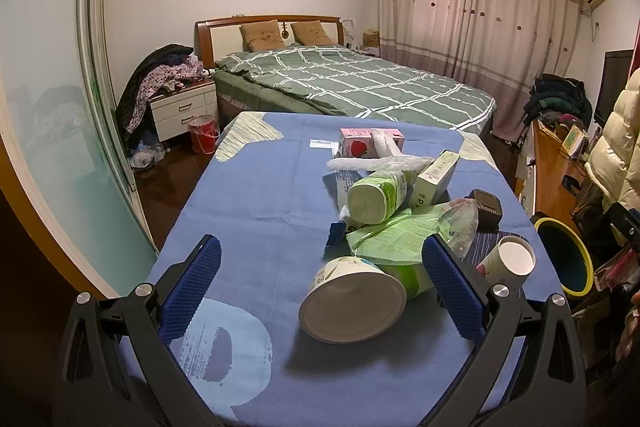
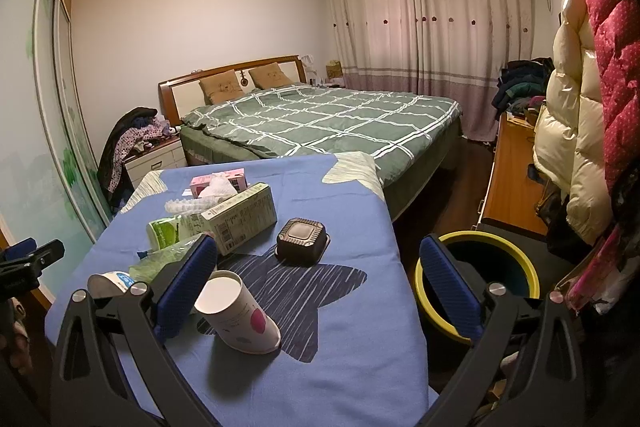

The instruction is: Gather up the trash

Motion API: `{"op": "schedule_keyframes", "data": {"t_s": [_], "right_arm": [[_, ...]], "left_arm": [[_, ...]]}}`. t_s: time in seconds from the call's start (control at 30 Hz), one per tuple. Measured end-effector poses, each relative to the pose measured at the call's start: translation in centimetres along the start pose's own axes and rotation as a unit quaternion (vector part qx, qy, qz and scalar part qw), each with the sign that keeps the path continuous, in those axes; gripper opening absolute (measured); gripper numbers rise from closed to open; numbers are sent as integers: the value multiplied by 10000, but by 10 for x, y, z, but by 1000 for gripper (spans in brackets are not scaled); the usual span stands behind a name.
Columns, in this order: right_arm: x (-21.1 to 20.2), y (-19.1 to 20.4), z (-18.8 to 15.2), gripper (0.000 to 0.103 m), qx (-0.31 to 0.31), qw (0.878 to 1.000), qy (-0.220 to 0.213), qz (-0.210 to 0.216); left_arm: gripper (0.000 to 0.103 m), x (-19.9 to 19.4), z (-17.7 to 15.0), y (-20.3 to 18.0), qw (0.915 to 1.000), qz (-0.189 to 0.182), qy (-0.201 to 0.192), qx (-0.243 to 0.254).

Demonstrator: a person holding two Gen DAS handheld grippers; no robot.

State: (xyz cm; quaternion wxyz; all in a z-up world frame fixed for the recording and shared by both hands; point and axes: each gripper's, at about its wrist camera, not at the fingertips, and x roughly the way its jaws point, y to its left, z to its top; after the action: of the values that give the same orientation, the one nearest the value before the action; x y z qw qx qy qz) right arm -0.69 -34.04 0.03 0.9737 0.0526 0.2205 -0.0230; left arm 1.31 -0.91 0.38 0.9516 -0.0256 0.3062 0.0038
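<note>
Trash lies piled on a table with a blue cloth (image 1: 248,195). In the left wrist view a white tub (image 1: 352,301) lies on its side between the fingers of my open left gripper (image 1: 320,283), with a green wrapper (image 1: 394,233), a green-white cup (image 1: 376,197), a green carton (image 1: 434,177) and a pink carton (image 1: 356,143) beyond. In the right wrist view my open right gripper (image 2: 320,283) hovers over the table's right edge. A tipped paper cup (image 2: 240,313) lies by its left finger (image 2: 188,287). A yellow-rimmed bin (image 2: 480,279) stands by the right finger.
A dark square box (image 2: 302,241) sits on the cloth (image 2: 340,347). A bed with a green quilt (image 2: 320,119) stands behind the table. Coats (image 2: 580,107) hang at the right, above a wooden cabinet (image 2: 512,179). A nightstand (image 1: 184,109) and a red bucket (image 1: 204,133) stand at the far left.
</note>
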Motion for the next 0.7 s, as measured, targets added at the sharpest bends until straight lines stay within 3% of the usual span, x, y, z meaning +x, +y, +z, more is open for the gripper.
{"op": "schedule_keyframes", "data": {"t_s": [0.7], "right_arm": [[7, -1, -3, 97, 45, 10000, 72, 9]], "left_arm": [[99, -1, 0, -2, 10000, -2, 1, 26]]}}
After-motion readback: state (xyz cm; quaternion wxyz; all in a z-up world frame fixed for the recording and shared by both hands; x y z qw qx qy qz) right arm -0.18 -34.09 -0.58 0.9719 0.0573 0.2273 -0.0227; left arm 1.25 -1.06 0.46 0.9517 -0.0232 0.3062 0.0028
